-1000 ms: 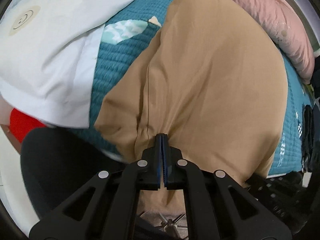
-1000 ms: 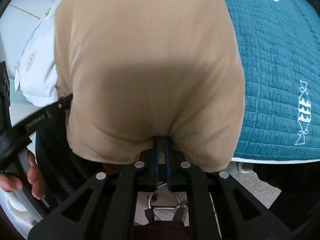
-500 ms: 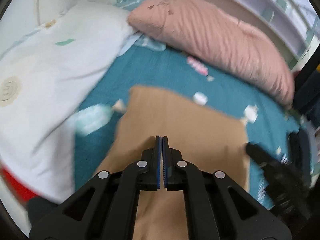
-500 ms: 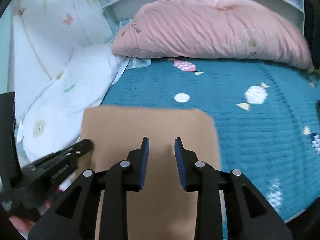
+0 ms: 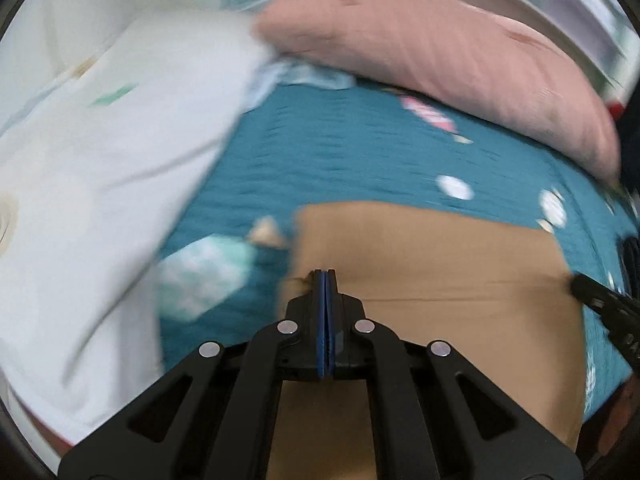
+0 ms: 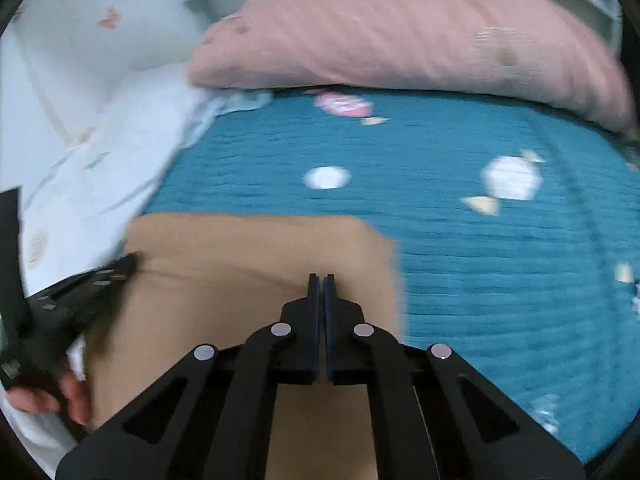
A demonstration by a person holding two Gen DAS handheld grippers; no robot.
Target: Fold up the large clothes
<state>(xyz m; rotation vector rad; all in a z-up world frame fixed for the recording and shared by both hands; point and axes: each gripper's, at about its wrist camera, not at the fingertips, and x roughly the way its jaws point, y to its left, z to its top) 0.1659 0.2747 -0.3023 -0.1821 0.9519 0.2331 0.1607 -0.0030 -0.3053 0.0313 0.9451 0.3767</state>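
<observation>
A tan garment (image 5: 432,264) lies folded as a flat rectangle on the teal quilt (image 5: 328,152); it also shows in the right wrist view (image 6: 224,264). My left gripper (image 5: 325,276) is shut, its tips over the garment's left edge; whether cloth is pinched is unclear. My right gripper (image 6: 321,280) is shut with a thin slit between the pads, above the garment's right part, and no cloth shows in it. The left gripper's body appears at the left of the right wrist view (image 6: 80,292), the right one at the right of the left wrist view (image 5: 604,304).
A long pink pillow (image 6: 408,28) lies across the head of the bed. A white duvet (image 5: 100,152) is bunched along the left side. The quilt (image 6: 500,280) stretches right of the garment. Both views are motion-blurred.
Both grippers swung the hanging tan garment up and over onto the bed, where it now lies flat. The right gripper opened half a second ago and has shut again.
</observation>
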